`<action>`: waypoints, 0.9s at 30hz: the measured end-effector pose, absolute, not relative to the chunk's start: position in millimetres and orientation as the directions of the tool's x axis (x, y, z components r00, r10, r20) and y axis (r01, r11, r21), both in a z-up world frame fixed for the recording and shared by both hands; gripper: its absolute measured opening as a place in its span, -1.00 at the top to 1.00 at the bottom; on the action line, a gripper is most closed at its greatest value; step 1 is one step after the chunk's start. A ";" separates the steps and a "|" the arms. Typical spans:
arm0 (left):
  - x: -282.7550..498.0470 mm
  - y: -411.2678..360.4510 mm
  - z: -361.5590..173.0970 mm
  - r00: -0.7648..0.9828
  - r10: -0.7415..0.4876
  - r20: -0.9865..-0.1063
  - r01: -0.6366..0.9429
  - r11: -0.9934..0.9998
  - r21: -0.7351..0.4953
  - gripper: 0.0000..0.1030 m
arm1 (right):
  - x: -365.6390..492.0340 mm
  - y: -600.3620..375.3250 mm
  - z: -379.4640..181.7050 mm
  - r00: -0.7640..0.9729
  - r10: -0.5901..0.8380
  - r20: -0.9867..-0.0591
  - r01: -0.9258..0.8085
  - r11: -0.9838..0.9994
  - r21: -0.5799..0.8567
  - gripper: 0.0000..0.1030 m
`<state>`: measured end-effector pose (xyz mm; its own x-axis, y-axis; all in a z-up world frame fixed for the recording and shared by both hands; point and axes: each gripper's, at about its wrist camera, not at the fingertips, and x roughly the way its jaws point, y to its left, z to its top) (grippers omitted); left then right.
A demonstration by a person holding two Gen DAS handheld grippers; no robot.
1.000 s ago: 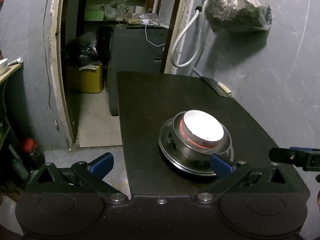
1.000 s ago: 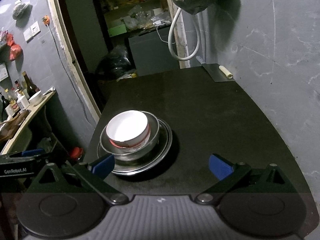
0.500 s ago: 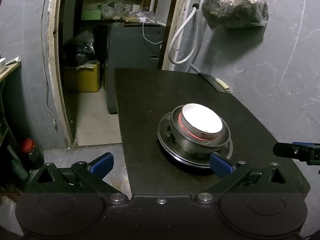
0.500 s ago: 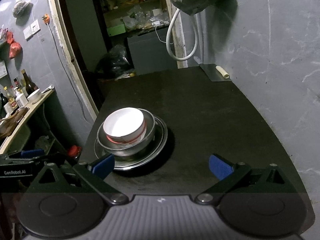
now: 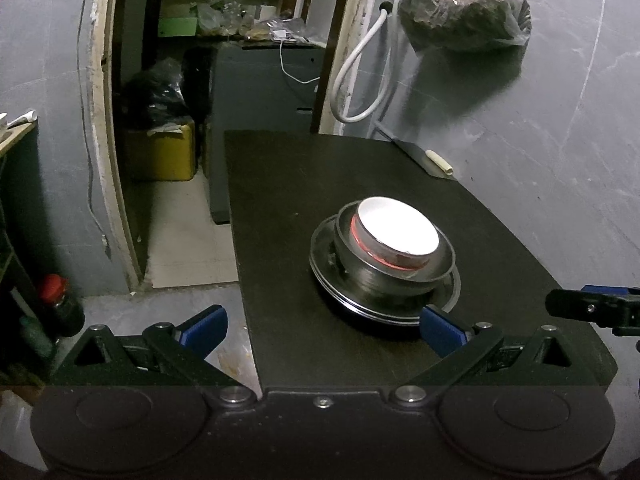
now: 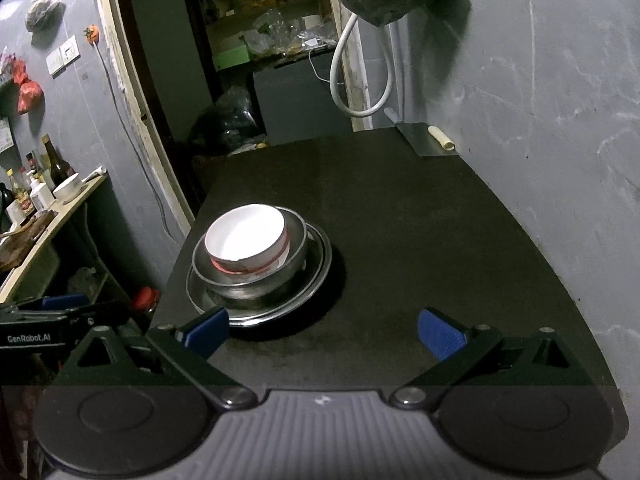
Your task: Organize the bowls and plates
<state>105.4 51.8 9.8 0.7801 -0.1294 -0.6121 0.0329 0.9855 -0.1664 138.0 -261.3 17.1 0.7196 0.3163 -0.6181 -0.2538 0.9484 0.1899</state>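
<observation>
Steel plate stack (image 5: 382, 276) on the surface (image 5: 288, 216) sits right of centre for my left tongs (image 5: 320, 322), lower left for my right tongs (image 6: 322, 330); both gape wide, holding nothing.

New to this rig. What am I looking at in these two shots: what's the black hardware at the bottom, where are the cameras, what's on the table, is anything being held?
No robot arm here: a person carries a two-finger gripper in each hand, each with a fisheye camera looking forward along its fingers. The black frame with blue pads at the bottom is the gripper itself.

One picture comes from the left gripper, the other from the right gripper. Each also catches the other gripper at its edge.

On the dark table is one stack: a white bowl with a red band inside a metal bowl, on a metal plate. A small pale roll lies at the far corner.

Both grippers are open and hold nothing.
</observation>
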 end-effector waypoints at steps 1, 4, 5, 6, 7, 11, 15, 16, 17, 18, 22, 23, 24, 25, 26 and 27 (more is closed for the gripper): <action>104.9 51.4 9.3 0.778 -0.132 -0.615 0.036 0.986 -0.166 -0.98 | 137.1 -261.3 16.5 0.718 0.315 -0.621 -0.252 0.949 0.190 -1.00; 103.2 50.6 8.2 0.771 -0.137 -0.622 0.044 0.986 -0.163 -0.98 | 134.4 -261.9 13.5 0.713 0.311 -0.628 -0.244 0.950 0.193 -1.00; 102.6 50.3 7.6 0.769 -0.139 -0.624 0.046 0.986 -0.162 -0.98 | 133.5 -262.3 12.5 0.711 0.310 -0.631 -0.242 0.950 0.195 -1.00; 102.0 49.8 6.9 0.767 -0.140 -0.626 0.048 0.986 -0.162 -0.98 | 132.3 -262.4 11.5 0.709 0.309 -0.634 -0.239 0.951 0.196 -1.00; 101.4 49.9 6.5 0.765 -0.142 -0.628 0.050 0.986 -0.162 -0.98 | 131.4 -262.4 10.5 0.707 0.307 -0.637 -0.237 0.952 0.197 -1.00; 99.9 49.6 4.5 0.757 -0.152 -0.635 0.062 0.985 -0.162 -0.98 | 126.6 -263.5 7.6 0.703 0.299 -0.645 -0.225 0.954 0.198 -1.00; 99.4 49.8 3.2 0.751 -0.168 -0.638 0.083 0.983 -0.162 -0.98 | 120.9 -263.6 6.1 0.705 0.285 -0.650 -0.204 0.959 0.199 -1.00; 99.8 49.7 3.0 0.750 -0.173 -0.638 0.089 0.983 -0.162 -0.98 | 119.4 -263.5 6.0 0.706 0.280 -0.650 -0.199 0.960 0.197 -1.00; 99.6 50.0 2.9 0.749 -0.178 -0.638 0.096 0.982 -0.162 -0.98 | 117.9 -262.7 6.1 0.708 0.273 -0.651 -0.193 0.962 0.194 -1.00; 99.4 50.5 2.9 0.749 -0.183 -0.637 0.103 0.982 -0.161 -0.98 | 116.4 -261.9 6.1 0.709 0.270 -0.652 -0.188 0.963 0.194 -1.00; 100.1 52.6 2.4 0.745 -0.205 -0.635 0.132 0.978 -0.160 -0.98 | 109.7 -259.2 7.1 0.715 0.251 -0.652 -0.164 0.967 0.193 -1.00; 99.9 53.5 2.3 0.744 -0.210 -0.635 0.139 0.977 -0.160 -0.98 | 108.3 -258.7 7.1 0.717 0.247 -0.652 -0.158 0.968 0.194 -1.00; 99.9 54.7 2.2 0.742 -0.216 -0.635 0.147 0.976 -0.160 -0.98 | 107.4 -257.9 6.9 0.718 0.242 -0.653 -0.150 0.969 0.194 -1.00; 100.0 55.6 1.9 0.741 -0.220 -0.635 0.153 0.975 -0.160 -0.98 | 105.5 -256.6 6.8 0.719 0.235 -0.654 -0.140 0.971 0.194 -1.00; 100.0 57.1 1.7 0.739 -0.226 -0.635 0.161 0.974 -0.160 -0.98 | 103.7 -255.4 6.4 0.720 0.228 -0.655 -0.131 0.972 0.193 -1.00; 98.5 58.9 1.3 0.737 -0.231 -0.635 0.167 0.973 -0.160 -0.98 | 101.8 -254.1 6.3 0.722 0.221 -0.656 -0.122 0.974 0.193 -1.00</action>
<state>98.5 58.9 1.3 0.7374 -0.2313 -0.6347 0.1675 0.9728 -0.1600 101.8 -254.1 6.3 0.7218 0.2206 -0.6560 -0.1224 0.9736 0.1927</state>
